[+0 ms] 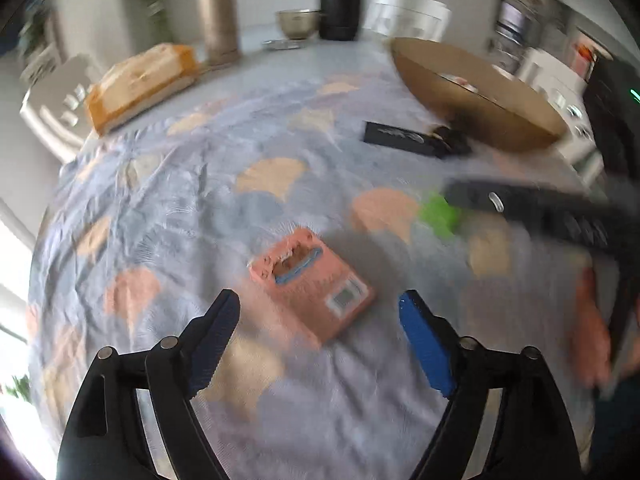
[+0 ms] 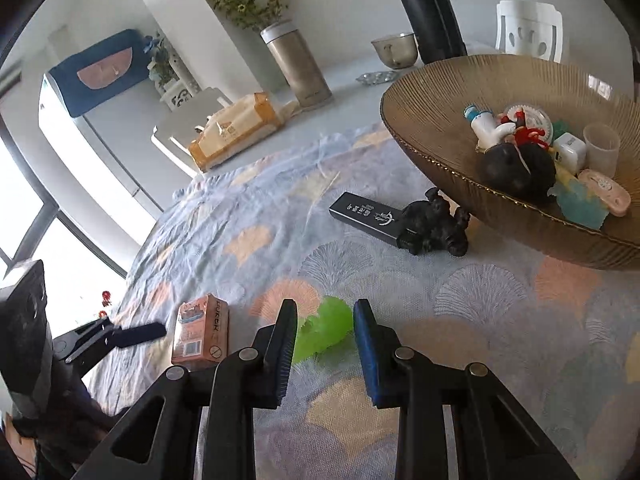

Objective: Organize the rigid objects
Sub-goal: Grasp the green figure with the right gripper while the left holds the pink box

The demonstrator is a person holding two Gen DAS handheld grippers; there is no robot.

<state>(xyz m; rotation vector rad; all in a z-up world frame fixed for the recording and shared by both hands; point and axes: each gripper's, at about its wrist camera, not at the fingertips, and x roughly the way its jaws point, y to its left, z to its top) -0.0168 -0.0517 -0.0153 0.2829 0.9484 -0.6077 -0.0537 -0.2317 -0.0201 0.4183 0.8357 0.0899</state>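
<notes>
A pink card box [image 1: 312,288] lies flat on the patterned cloth, just beyond and between the tips of my left gripper [image 1: 320,300], which stands open and apart from it. The right wrist view shows the same box [image 2: 200,328] with a left finger [image 2: 136,334] beside it. My right gripper [image 2: 325,318] is shut on a bright green soft-looking toy [image 2: 324,332] resting on the cloth; in the left wrist view the toy [image 1: 438,214] shows at the end of the blurred right gripper [image 1: 456,200]. A wide brown ribbed bowl [image 2: 420,152] holds several small objects.
A flat black box [image 2: 364,216] and a dark figurine [image 2: 436,228] lie by the bowl's foot. At the back of the table are an orange tissue pack [image 2: 232,132], a metallic canister [image 2: 300,68], a black bottle [image 1: 340,0] and a small steel bowl [image 2: 396,50].
</notes>
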